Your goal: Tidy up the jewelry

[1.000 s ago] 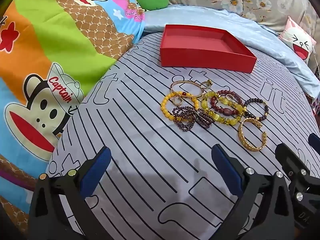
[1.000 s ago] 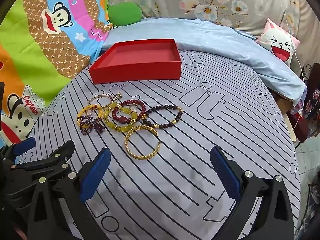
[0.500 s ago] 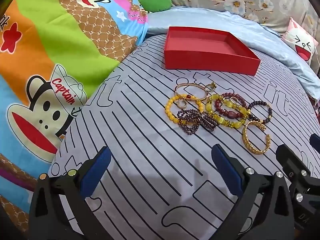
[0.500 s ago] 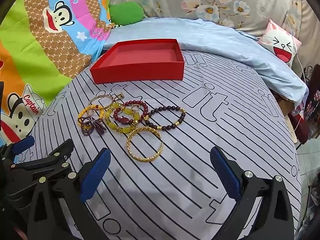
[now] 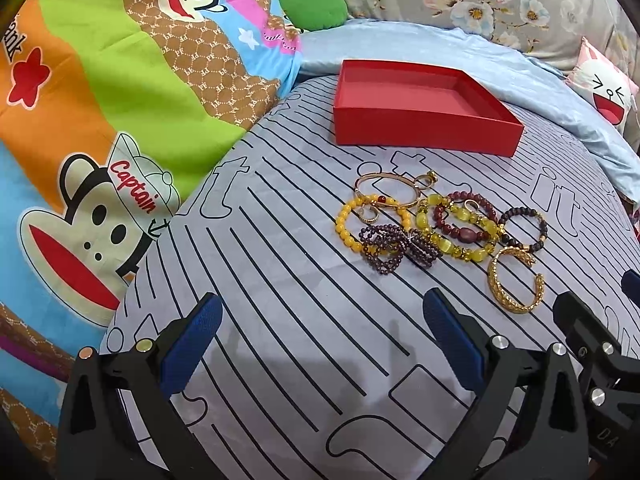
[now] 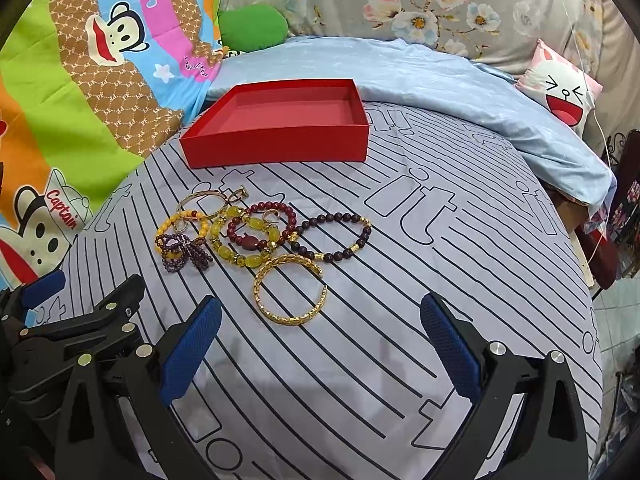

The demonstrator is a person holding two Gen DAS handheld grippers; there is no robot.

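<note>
We see the jewelry lying in a cluster on the striped bedsheet [image 6: 460,280], ahead of both pairs of fingers and touched by neither. The gold bangle [image 6: 290,290] lies nearest, just ahead of our right gripper [image 6: 320,344] and a little left of its middle; from our left gripper [image 5: 320,344] the cluster sits ahead and to the right. Both pairs of fingers stand wide apart and hold nothing, hovering over bare sheet. The cluster's long axis runs left to right: the purple bead bracelet [image 6: 184,250] and yellow bead bracelet [image 5: 374,220] at the left end, the dark bead bracelet [image 6: 334,238] at the right. The bangle's gap faces right. Beyond the cluster sits the red box [image 6: 280,152], open side up.
</note>
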